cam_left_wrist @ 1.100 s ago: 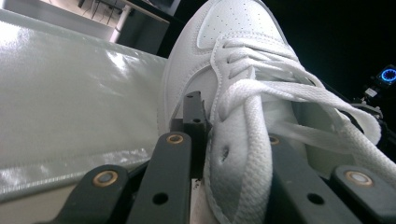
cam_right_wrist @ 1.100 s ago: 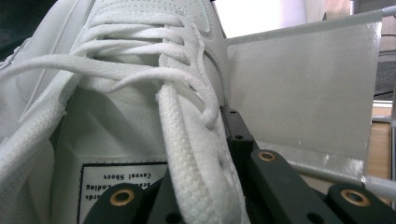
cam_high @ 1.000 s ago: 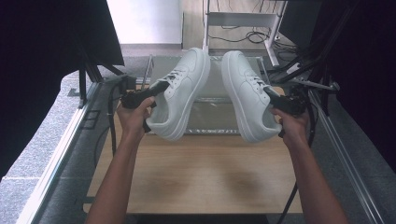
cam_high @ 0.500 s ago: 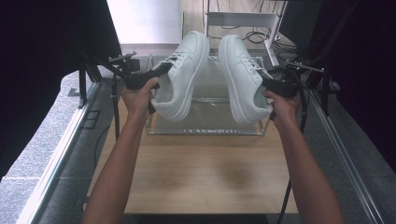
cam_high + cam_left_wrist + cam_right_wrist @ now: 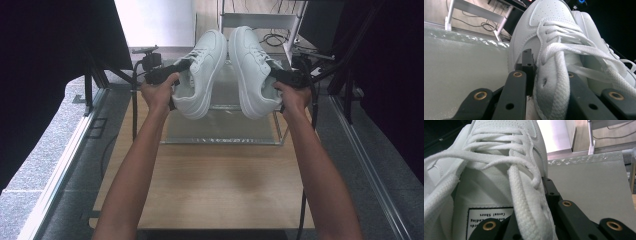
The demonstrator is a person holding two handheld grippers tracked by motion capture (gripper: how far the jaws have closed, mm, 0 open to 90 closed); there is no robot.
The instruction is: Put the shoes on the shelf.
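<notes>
White sneakers, one in each claw: the left claw (image 5: 181,67) is clenched on the collar of the left sneaker (image 5: 202,70), the right claw (image 5: 272,75) on the right sneaker (image 5: 250,67). They seem light, soft at the collar, firm at the sole. Below them stands a clear box (image 5: 225,135) on the tabletop (image 5: 210,185), with nothing visible inside.

Left gripper (image 5: 541,82) clamped on the laced side wall of a white sneaker (image 5: 549,32). Second white sneaker (image 5: 594,35) just beyond it. Pale frosted surface (image 5: 461,65) lies left.

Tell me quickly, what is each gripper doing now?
Left gripper: closed on the left white shoe.
Right gripper: closed on the right white shoe.
</notes>
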